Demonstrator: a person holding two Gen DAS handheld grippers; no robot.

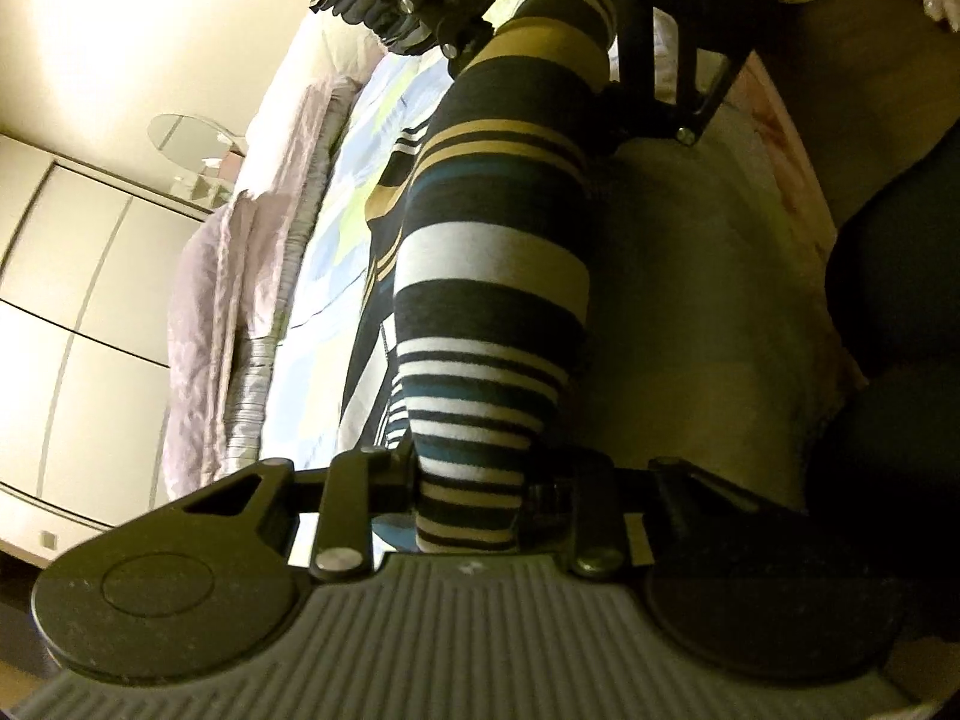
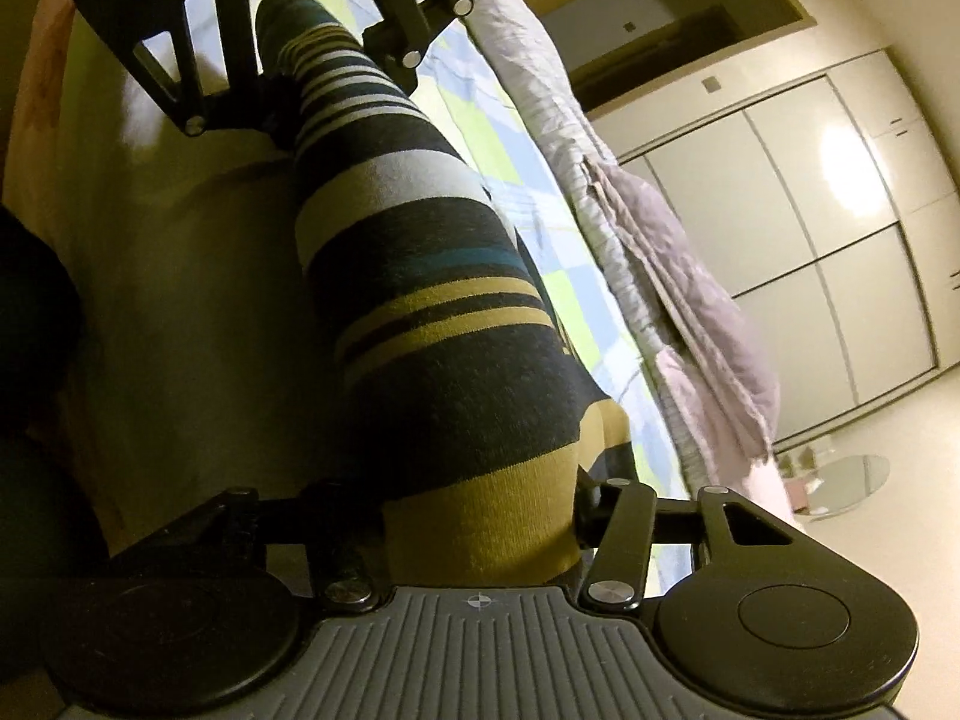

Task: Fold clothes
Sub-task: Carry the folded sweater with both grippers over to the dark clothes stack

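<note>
As seen from left wrist: left gripper (image 1: 465,495) clamped on striped garment (image 1: 492,276) at lower centre; cloth stretched up frame to right gripper (image 1: 540,18) at top, above bed (image 1: 336,228). From right wrist: right gripper (image 2: 480,531) shut on garment's mustard end, lower centre. Judged step: lifting taut before folding. Next: bring ends together evenly.

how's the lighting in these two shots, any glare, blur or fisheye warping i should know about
Left wrist view: warm yellow cast, wall upper left blown out, wardrobe lines bowed by the fisheye, striped garment backlit but readable, right side in deep shadow. Right wrist view: same cast, a bright glare patch on the wardrobe door, soft blur toward the right edge, left side dark.
</note>
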